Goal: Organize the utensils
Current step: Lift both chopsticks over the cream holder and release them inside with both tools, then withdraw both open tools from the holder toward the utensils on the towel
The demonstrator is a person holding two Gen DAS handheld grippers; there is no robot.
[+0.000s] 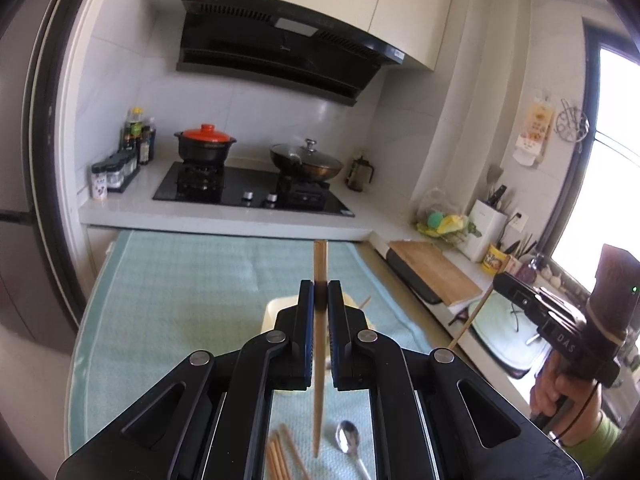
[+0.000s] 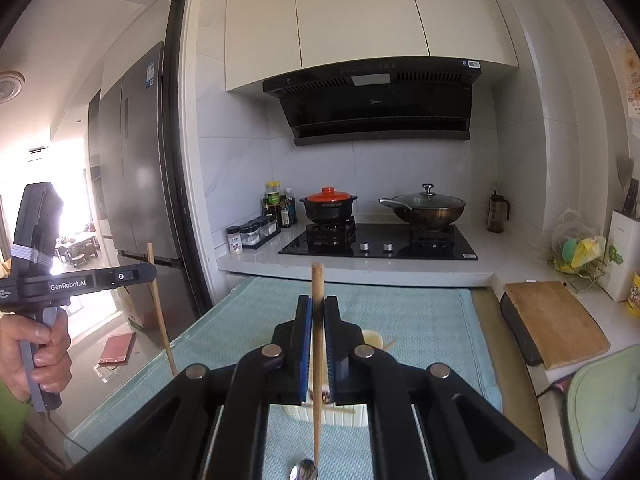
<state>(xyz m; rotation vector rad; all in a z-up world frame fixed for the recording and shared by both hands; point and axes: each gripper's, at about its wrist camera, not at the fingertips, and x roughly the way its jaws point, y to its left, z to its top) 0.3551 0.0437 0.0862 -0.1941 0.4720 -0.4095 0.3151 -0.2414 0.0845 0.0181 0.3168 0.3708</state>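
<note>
My left gripper [image 1: 320, 292] is shut on a wooden chopstick [image 1: 320, 260], held nearly upright above the teal mat [image 1: 180, 280]. Under it lie several loose chopsticks [image 1: 284, 456] and a metal spoon [image 1: 348, 440]. A cream utensil holder [image 1: 272, 312] stands just behind the jaws, with a stick poking out of it. My right gripper [image 2: 318, 308] is shut on a second upright chopstick [image 2: 317, 280] over the same holder [image 2: 340, 416] and spoon [image 2: 304, 472]. Each gripper shows in the other's view, the right gripper [image 1: 500, 282] at the right and the left gripper [image 2: 148, 274] at the left.
Beyond the mat is a black hob [image 2: 380, 244] with a red-lidded pot [image 2: 328, 204] and a lidded wok [image 2: 424, 208]. Spice jars [image 2: 252, 234] stand at its left. A wooden chopping board [image 2: 556, 320] and a knife block [image 2: 624, 248] sit to the right, with a fridge [image 2: 136, 160] to the left.
</note>
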